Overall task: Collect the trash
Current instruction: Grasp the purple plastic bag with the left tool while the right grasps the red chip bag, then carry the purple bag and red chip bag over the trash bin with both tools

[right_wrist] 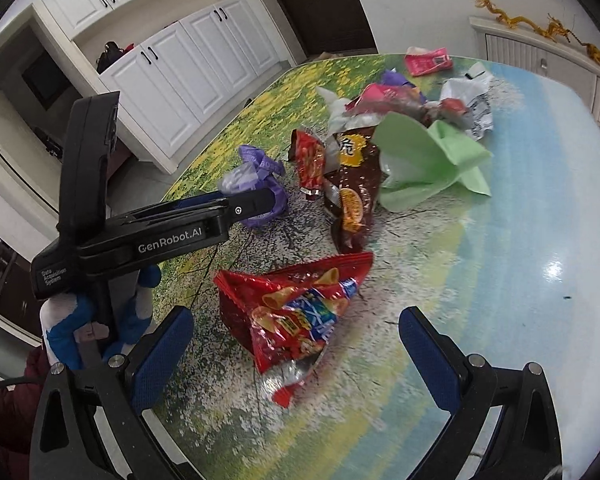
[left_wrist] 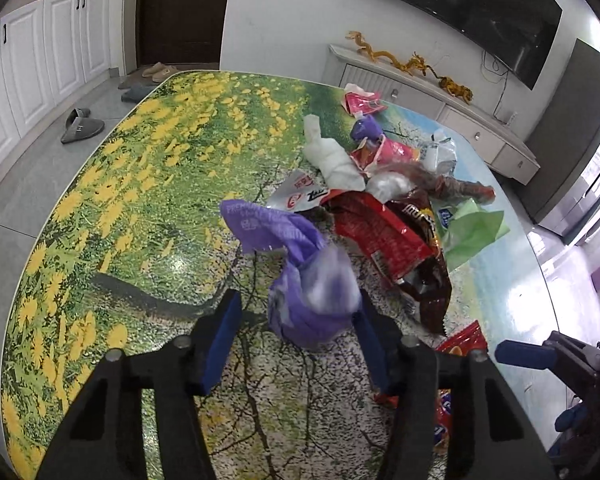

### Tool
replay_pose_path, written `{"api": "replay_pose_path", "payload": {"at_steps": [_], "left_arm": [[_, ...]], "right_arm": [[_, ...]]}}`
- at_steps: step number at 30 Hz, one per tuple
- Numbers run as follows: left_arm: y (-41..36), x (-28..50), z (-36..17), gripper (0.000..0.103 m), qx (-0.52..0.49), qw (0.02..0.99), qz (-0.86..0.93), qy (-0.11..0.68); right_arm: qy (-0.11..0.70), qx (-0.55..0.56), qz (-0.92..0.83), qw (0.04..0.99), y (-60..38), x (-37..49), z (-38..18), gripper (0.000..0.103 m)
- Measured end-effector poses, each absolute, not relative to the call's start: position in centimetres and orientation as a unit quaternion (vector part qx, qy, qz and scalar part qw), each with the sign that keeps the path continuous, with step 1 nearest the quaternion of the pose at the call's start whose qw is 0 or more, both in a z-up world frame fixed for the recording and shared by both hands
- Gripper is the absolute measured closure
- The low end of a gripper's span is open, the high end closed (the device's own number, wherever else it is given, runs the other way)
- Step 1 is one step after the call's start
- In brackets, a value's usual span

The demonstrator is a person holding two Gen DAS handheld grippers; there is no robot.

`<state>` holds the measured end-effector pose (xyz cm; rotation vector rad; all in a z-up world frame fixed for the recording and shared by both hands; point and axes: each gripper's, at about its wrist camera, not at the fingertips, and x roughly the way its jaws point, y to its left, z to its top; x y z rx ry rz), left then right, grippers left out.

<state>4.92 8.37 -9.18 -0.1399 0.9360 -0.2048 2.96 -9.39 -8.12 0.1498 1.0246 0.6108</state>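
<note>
A crumpled purple wrapper [left_wrist: 300,280] lies on the flower-print table [left_wrist: 140,200], between the fingers of my left gripper [left_wrist: 300,300]. The right pad touches it, while a gap shows at the left pad, so the jaws are open around it. The right wrist view shows that gripper [right_wrist: 256,204] from the side, over the same purple wrapper [right_wrist: 256,160]. My right gripper [right_wrist: 296,316] is wide open above a red snack bag [right_wrist: 296,312], which lies flat between and ahead of its fingers, untouched. Its blue fingertip [left_wrist: 516,354] shows at the right edge of the left wrist view.
Behind lies a heap of trash: a red packet [left_wrist: 380,236], a brown chip bag [right_wrist: 352,184], green paper [right_wrist: 428,156], white tissue [left_wrist: 336,160] and pink wrappers [left_wrist: 360,102]. White cabinets [right_wrist: 204,76], slippers [left_wrist: 82,124] on the floor and a TV console [left_wrist: 460,120] surround the table.
</note>
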Motion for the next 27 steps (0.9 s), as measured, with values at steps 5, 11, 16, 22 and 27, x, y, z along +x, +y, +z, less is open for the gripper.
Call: {"api": "replay_pose_path", "payload": {"at_steps": [5, 11, 16, 22, 27], "left_arm": [[9.1, 4.7, -9.7, 0.068, -0.077, 0.883, -0.113, 0.45], [9.8, 4.0, -9.6, 0.073, -0.086, 0.886, -0.122, 0.44], [10.0, 3.0, -8.7, 0.074, -0.084, 0.892, -0.126, 0.426], [9.4, 1.5, -7.1, 0.074, -0.072, 0.899, -0.124, 0.414], [8.8, 0.2, -6.0, 0.074, -0.064, 0.904, -0.114, 0.407]], "right_arm": [[0.495, 0.076, 0.285, 0.817, -8.6, 4.0, -9.1, 0.02], [0.491, 0.088, 0.292, 0.816, -8.7, 4.2, -9.3, 0.046], [0.483, 0.092, 0.303, 0.817, -9.1, 3.9, -8.9, 0.067], [0.47, 0.091, 0.318, 0.818, -10.0, 3.0, -8.4, 0.079], [0.456, 0.099, 0.332, 0.82, -11.2, 1.7, -7.7, 0.081]]}}
